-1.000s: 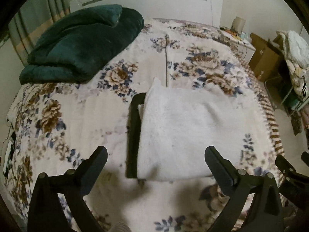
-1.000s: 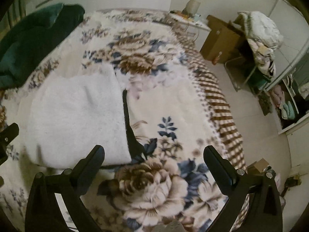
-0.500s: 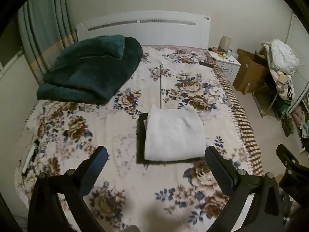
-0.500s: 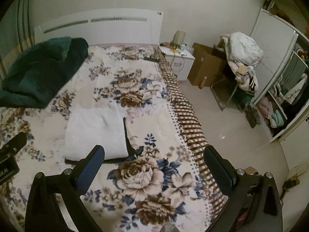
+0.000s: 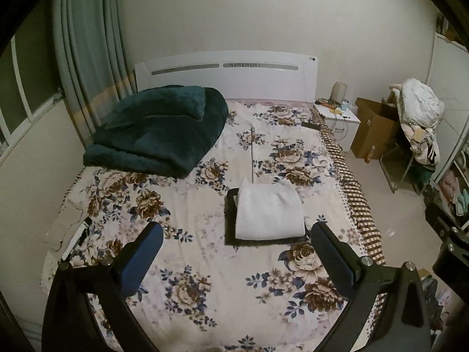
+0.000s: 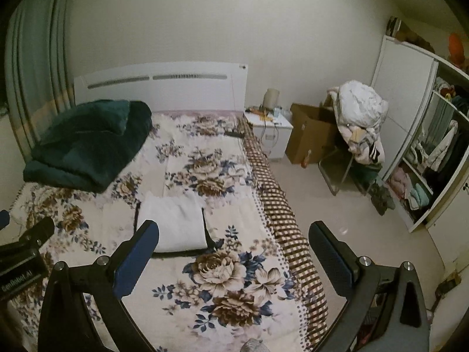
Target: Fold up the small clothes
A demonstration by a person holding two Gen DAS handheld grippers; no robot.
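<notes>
A folded white fleecy garment lies on top of a folded black garment in the middle of the floral bed. The white garment also shows in the right wrist view, with the black garment's edge beside it. My left gripper is open and empty, held well above and back from the pile. My right gripper is open and empty, also high and back, to the right of the pile. The left gripper's body shows at the left edge of the right wrist view.
A folded dark green blanket lies at the bed's head, left side. The floral bedspread has a checked border along its right edge. A nightstand, cardboard box, chair piled with clothes and open wardrobe stand on the right.
Both grippers have pulled up and back from the folded pile, which now looks much smaller. Both stay open and empty. The pile has not moved.
</notes>
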